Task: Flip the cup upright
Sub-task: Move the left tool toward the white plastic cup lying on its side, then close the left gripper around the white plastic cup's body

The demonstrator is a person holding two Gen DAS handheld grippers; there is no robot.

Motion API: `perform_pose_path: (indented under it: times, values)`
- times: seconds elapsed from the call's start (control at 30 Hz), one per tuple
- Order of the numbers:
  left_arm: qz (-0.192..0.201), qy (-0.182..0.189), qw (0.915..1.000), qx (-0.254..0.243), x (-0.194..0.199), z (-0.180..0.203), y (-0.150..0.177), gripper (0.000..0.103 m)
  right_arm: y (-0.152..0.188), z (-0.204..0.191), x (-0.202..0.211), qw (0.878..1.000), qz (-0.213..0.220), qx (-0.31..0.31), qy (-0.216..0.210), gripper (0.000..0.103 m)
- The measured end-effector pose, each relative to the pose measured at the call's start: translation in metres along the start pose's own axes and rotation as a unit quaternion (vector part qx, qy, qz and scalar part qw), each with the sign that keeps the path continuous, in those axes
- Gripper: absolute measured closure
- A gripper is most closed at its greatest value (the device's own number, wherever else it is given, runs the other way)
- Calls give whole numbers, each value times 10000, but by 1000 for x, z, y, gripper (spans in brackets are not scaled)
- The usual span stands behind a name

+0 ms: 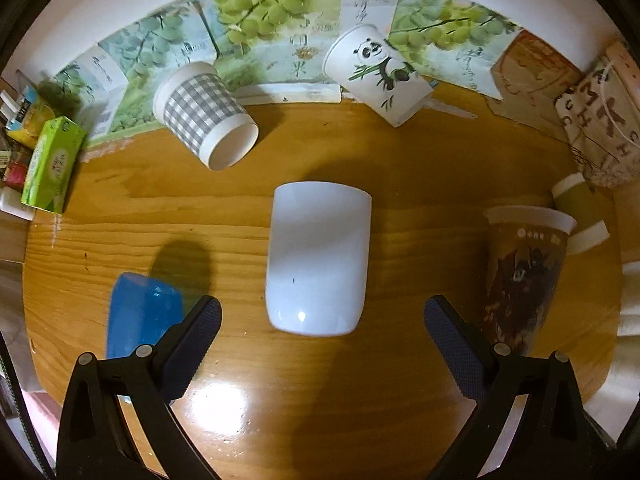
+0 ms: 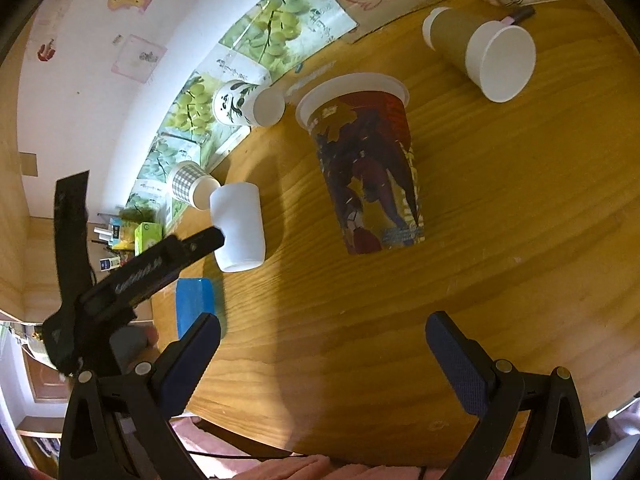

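A plain white cup [image 1: 318,256] lies on its side on the wooden table [image 1: 240,216], closed bottom toward my left gripper [image 1: 322,316]. That gripper is open, its fingers either side of the cup's near end without touching it. In the right wrist view the same white cup [image 2: 239,224] lies at the left, with the left gripper's black body [image 2: 160,264] beside it. My right gripper [image 2: 322,332] is open and empty above bare table, apart from every cup.
Other cups lie on their sides: a checked one [image 1: 206,114], a panda one [image 1: 380,74], a tall printed one [image 1: 524,272], a green-banded one [image 1: 580,212] and a blue one [image 1: 140,316]. Grape-print boxes [image 1: 256,20] line the back. A green tissue box [image 1: 52,164] stands left.
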State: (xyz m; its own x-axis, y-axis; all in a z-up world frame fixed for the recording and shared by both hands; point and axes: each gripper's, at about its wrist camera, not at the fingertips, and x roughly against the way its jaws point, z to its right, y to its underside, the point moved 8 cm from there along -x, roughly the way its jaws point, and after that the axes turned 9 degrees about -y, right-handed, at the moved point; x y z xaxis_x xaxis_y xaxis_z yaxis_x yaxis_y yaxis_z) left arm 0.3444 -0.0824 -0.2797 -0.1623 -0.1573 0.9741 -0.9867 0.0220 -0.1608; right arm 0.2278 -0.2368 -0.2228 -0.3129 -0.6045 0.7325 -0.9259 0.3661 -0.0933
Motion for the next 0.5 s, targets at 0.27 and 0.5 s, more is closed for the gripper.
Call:
perform_pose_path:
  times: [0.27,0.5]
  values:
    - [-297,63,9995,97,-20,8,-7,6,-12,6,-7,9999,-150,-13,-42,0]
    - [-509,122,9984,192,-32,12,-10,13,-17,9,-13,9997,-221,-100,-75,0]
